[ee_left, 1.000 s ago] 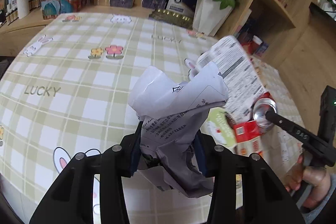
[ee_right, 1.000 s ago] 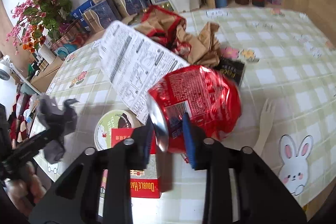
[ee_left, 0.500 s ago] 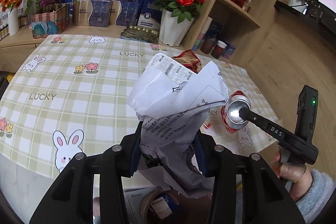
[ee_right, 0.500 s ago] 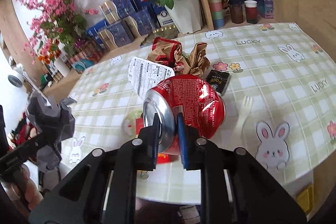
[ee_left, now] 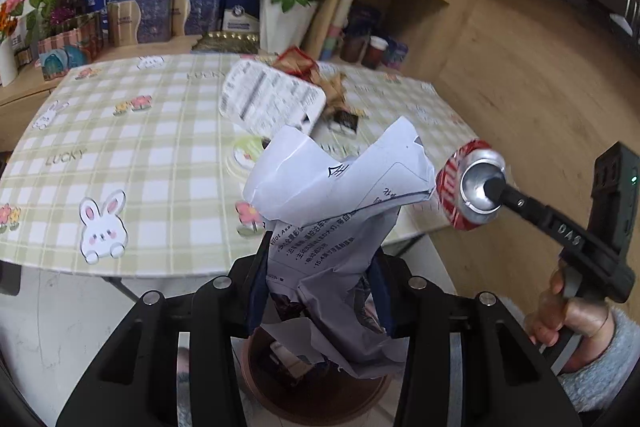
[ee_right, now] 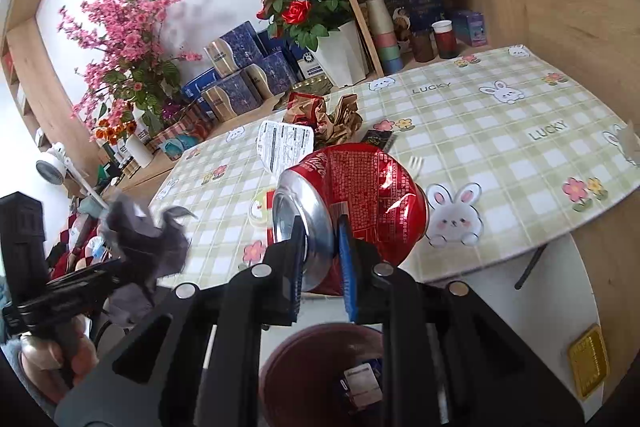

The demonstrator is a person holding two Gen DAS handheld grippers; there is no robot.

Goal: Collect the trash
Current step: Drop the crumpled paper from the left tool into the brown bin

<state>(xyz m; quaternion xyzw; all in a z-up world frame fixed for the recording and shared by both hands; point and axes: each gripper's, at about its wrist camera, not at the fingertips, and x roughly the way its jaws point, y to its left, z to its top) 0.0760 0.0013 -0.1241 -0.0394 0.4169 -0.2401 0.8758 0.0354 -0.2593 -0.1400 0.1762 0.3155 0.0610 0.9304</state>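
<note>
The left gripper (ee_left: 318, 267) is clamped on a crumpled white paper (ee_left: 340, 195) printed with black characters, directly above the brown bin (ee_left: 320, 391). The right gripper (ee_right: 322, 247) pinches the rim of a crushed red can (ee_right: 360, 199) with white script, also over the bin, just off the bench (ee_right: 500, 147) edge. The bench cloth reads "LUCKY".

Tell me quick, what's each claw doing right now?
Left claw: closed on the crumpled paper.
Right claw: closed on the rim of the crushed red can.
</note>
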